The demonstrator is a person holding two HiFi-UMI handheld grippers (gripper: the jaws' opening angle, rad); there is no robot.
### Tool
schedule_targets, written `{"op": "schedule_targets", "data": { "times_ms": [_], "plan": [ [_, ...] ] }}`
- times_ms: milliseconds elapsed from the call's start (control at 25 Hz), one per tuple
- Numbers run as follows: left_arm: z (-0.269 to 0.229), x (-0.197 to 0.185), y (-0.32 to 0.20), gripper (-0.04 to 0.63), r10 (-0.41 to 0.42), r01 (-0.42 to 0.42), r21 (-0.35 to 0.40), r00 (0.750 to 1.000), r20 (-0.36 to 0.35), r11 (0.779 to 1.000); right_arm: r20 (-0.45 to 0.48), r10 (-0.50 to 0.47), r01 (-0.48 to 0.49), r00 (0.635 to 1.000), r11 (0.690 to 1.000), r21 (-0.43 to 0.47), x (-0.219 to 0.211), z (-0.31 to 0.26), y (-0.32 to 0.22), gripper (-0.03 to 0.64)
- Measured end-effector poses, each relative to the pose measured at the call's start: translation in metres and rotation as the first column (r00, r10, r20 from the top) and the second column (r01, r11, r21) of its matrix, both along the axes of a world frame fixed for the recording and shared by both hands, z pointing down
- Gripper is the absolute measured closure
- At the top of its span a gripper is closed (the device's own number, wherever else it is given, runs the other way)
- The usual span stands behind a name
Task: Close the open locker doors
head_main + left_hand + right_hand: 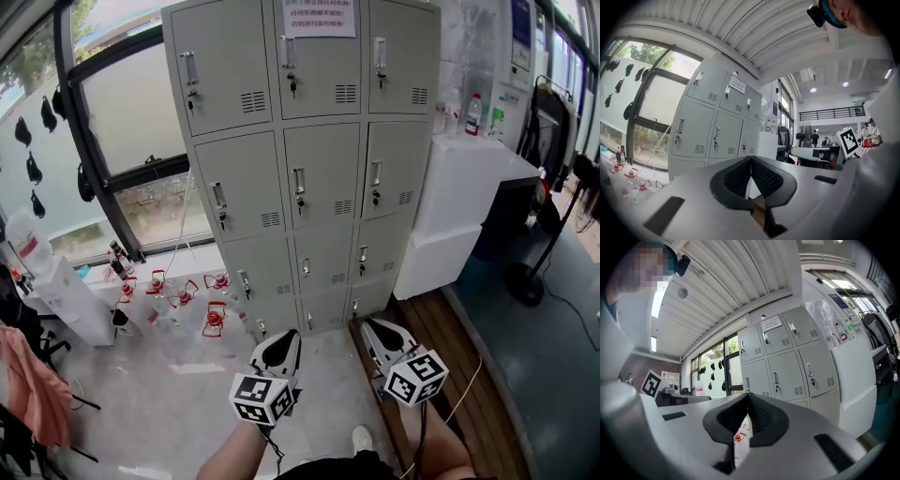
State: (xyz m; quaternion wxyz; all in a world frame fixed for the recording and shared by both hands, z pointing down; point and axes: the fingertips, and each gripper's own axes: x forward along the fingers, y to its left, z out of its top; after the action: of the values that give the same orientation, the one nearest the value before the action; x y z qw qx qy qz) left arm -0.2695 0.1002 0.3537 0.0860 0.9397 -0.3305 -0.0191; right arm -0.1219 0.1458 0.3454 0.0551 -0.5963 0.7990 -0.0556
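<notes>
A grey locker cabinet [305, 159] with a grid of small doors stands ahead, and every door in view lies flush and shut. The same lockers [717, 122] show at the left of the left gripper view and the lockers [787, 362] at the right of the right gripper view. My left gripper [278, 352] and right gripper [384, 339] are held low in front of the person, well short of the cabinet. Both are shut with nothing between the jaws, tips meeting in each gripper view at left gripper [751, 159] and right gripper [748, 394].
A white box-like unit [464, 202] stands against the locker's right side. Several red-capped bottles [183, 295] sit on the floor at the cabinet's lower left, by a large window [122, 122]. A wooden platform [450, 347] runs along the right.
</notes>
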Motion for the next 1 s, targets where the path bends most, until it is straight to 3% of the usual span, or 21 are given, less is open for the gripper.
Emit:
{"op": "schedule_targets", "data": {
  "times_ms": [440,1000],
  "plan": [
    [-0.005,-0.031,0.024,0.577,0.007,-0.007,0.012,1.0,-0.004,1.0,-0.015,0.005,-0.004,1.0,1.0,0.018,-0.033,-0.006,0.027,0.612],
    [-0.008,-0.045,0.028,0.577,0.004,-0.004,0.019,1.0,-0.003,1.0,-0.013,0.003,-0.003,1.0,1.0,0.019,-0.046,-0.007,0.029,0.612]
  ]
}}
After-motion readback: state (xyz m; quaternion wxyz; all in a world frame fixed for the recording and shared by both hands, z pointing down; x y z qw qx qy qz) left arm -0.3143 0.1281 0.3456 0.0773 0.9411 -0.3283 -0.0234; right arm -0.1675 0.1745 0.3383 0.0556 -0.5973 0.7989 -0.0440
